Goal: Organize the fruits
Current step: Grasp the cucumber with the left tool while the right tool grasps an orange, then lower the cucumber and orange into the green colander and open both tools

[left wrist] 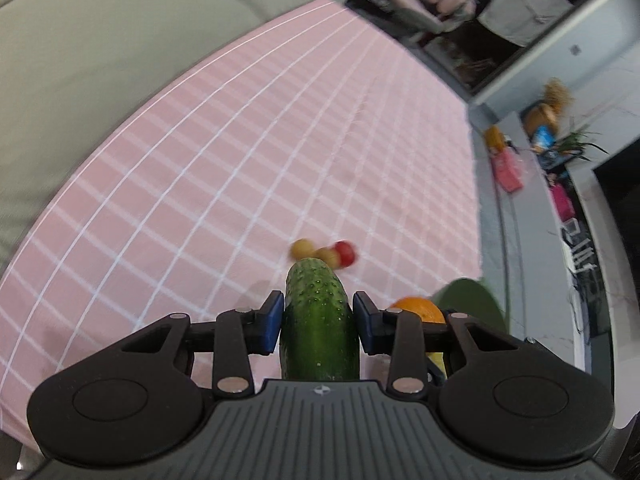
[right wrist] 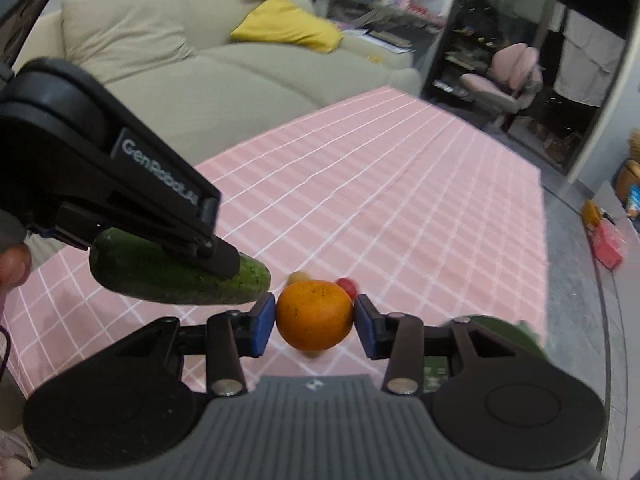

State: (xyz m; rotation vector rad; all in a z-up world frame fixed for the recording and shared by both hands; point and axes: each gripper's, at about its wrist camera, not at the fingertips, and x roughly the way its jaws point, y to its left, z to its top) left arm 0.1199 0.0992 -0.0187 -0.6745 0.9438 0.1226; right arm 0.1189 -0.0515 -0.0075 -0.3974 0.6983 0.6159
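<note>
L claw is clamped on a cucumber, blue pads pressing its sides near the front third; the cucumber hangs clear above the pink checked counter. R claw is clamped on an orange, pads at its widest part, also off the cloth.

Handling, as I judge it: cucumber is stiff, bumpy skin gives decent bite, but it's long, so an off-centre hold may let it pivot; mid-body is the safer spot. Orange is firm w/ slightly giving peel, round, so it can roll out unless held across the equator, as now.

Three small round fruits, two yellowish and one red, lie on the cloth beyond; blurred, prob. cherry tomatoes. A dark green thing at the counter's right edge is cut off behind the claw arm; can't tell what it is.
</note>
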